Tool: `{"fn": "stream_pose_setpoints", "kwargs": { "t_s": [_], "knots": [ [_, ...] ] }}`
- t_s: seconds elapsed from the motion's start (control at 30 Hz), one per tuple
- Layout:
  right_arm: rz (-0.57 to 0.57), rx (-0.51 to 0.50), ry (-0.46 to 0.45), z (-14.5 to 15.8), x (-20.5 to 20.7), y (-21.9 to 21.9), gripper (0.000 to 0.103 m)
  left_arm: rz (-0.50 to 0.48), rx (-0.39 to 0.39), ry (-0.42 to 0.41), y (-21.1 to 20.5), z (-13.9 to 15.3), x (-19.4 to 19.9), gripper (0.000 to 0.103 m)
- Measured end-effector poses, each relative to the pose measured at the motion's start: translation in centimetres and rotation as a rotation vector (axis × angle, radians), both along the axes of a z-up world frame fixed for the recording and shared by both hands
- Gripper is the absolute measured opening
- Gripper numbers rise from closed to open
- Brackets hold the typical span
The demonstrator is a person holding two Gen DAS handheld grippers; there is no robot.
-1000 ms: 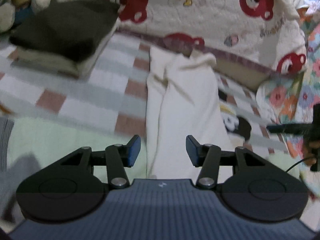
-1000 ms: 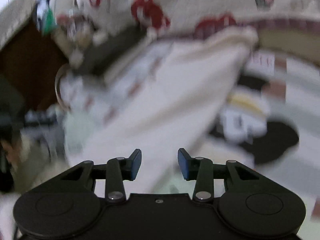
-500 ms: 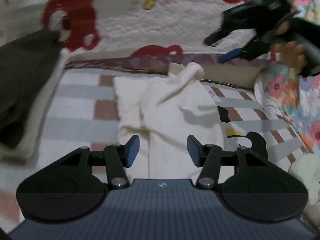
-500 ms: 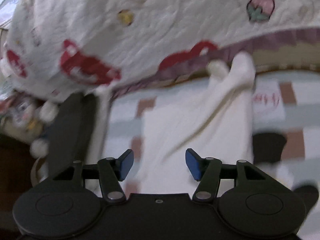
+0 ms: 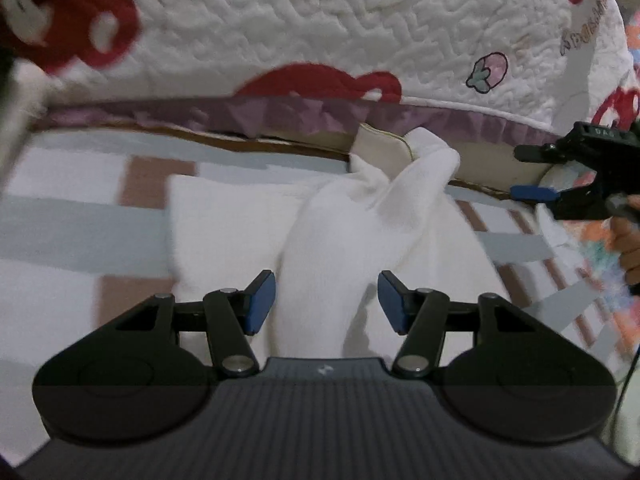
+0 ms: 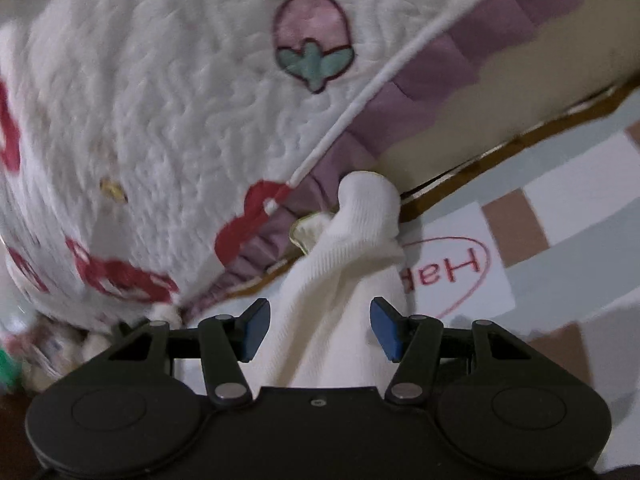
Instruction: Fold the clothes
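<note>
Two handheld grippers approach a cream knitted garment (image 5: 320, 240) lying lengthwise on a checked bedsheet (image 5: 80, 220), its bunched far end touching the frilled edge of a white quilt (image 5: 320, 40). The left gripper (image 5: 326, 300) and right gripper (image 6: 318, 328) both stand wide, gripping nothing, the cloth showing between the blue pads. Closing too high likely snags one layer, dragging the garment crooked.

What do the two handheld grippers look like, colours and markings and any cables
Both are black, each with two linkage arms on silver pivot pins and rounded housings, ending in blue pads. The left gripper has a ribbed grey-blue body with a small pale logo. The right gripper has a plain black body with a centre screw; a thin dark cable trails beside it in the left wrist view.
</note>
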State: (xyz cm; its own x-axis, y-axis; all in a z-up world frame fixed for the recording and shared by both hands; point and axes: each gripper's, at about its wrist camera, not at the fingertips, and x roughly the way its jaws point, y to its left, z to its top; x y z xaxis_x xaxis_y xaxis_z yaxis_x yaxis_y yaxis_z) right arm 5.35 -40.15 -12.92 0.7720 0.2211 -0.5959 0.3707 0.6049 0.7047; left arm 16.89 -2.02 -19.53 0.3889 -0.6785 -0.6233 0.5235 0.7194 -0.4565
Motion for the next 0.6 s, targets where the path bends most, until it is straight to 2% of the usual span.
{"fn": "stream_pose_setpoints", "kwargs": {
  "t_s": [0.07,0.1,0.2,0.3,0.33,0.37,0.4,0.43,0.47,0.6],
  "knots": [
    [0.005,0.065,0.000,-0.7,1.5,-0.7,0.062,0.052,-0.079,0.081,-0.2,-0.9,1.9,0.051],
    [0.010,0.072,0.006,-0.9,2.4,-0.7,0.062,0.060,-0.093,0.091,-0.4,-1.2,2.6,0.050],
    [0.024,0.058,0.042,-1.5,5.3,-0.2,0.062,0.001,-0.018,0.053,-2.4,-1.8,3.1,0.050],
    [-0.003,-0.009,0.123,-2.3,8.0,0.0,0.063,-0.078,0.020,0.076,-3.9,-2.7,2.9,0.054],
    [-0.024,-0.039,0.155,-2.6,8.7,0.0,0.063,-0.099,0.028,0.080,-4.3,-3.0,2.7,0.050],
    [-0.042,-0.062,0.176,-3.1,9.1,0.0,0.061,-0.121,0.044,0.071,-4.6,-3.2,2.4,0.024],
    [-0.049,-0.087,0.175,-3.4,9.0,0.0,0.045,-0.141,0.072,0.039,-5.0,-3.2,1.9,0.015],
    [-0.056,-0.111,0.174,-3.8,9.0,-0.1,0.017,-0.158,0.093,-0.008,-5.4,-3.0,1.3,0.014],
    [-0.062,-0.133,0.167,-4.1,8.9,-0.1,0.009,-0.174,0.106,-0.058,-5.7,-2.6,0.7,0.012],
    [-0.057,-0.202,0.029,-3.0,7.1,0.2,0.007,-0.168,0.127,-0.241,-5.9,0.6,-1.7,0.011]
  ]
}}
